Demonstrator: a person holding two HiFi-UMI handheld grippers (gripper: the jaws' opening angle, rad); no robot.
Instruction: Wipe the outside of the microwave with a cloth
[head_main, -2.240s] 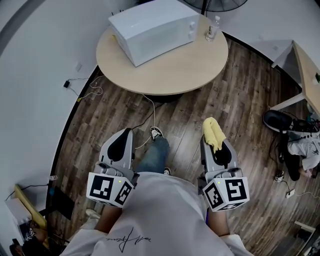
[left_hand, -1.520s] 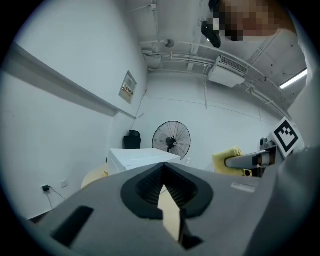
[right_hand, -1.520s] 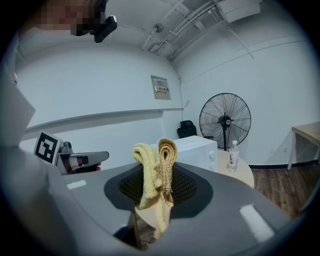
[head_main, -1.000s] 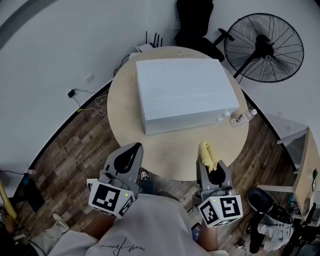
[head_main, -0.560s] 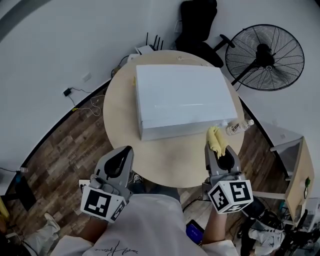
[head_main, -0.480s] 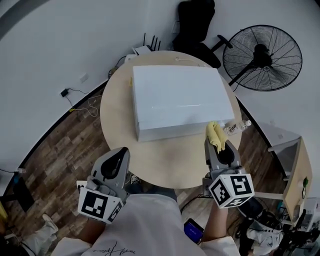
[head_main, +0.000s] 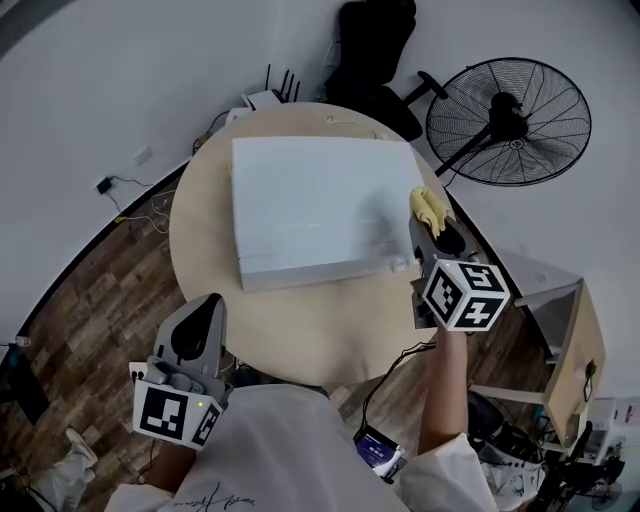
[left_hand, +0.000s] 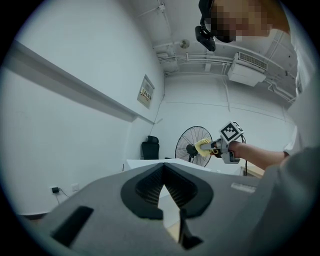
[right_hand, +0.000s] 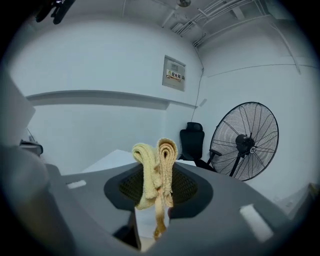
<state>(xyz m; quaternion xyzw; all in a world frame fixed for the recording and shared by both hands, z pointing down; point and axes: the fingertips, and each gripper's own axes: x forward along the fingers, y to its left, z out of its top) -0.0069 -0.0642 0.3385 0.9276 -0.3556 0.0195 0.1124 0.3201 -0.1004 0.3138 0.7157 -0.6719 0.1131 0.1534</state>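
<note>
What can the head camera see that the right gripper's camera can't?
Only the head view shows the round table, the wooden floor and the left gripper. Only the right gripper view shows the wall sign and how the right gripper has its jaws shut on the yellow cloth. Both show that cloth, the fan, the black chair and the white microwave.

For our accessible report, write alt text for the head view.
From above, the right gripper holds a folded yellow cloth over the right edge of a white microwave on a round table; the left gripper hangs shut, empty.
</note>
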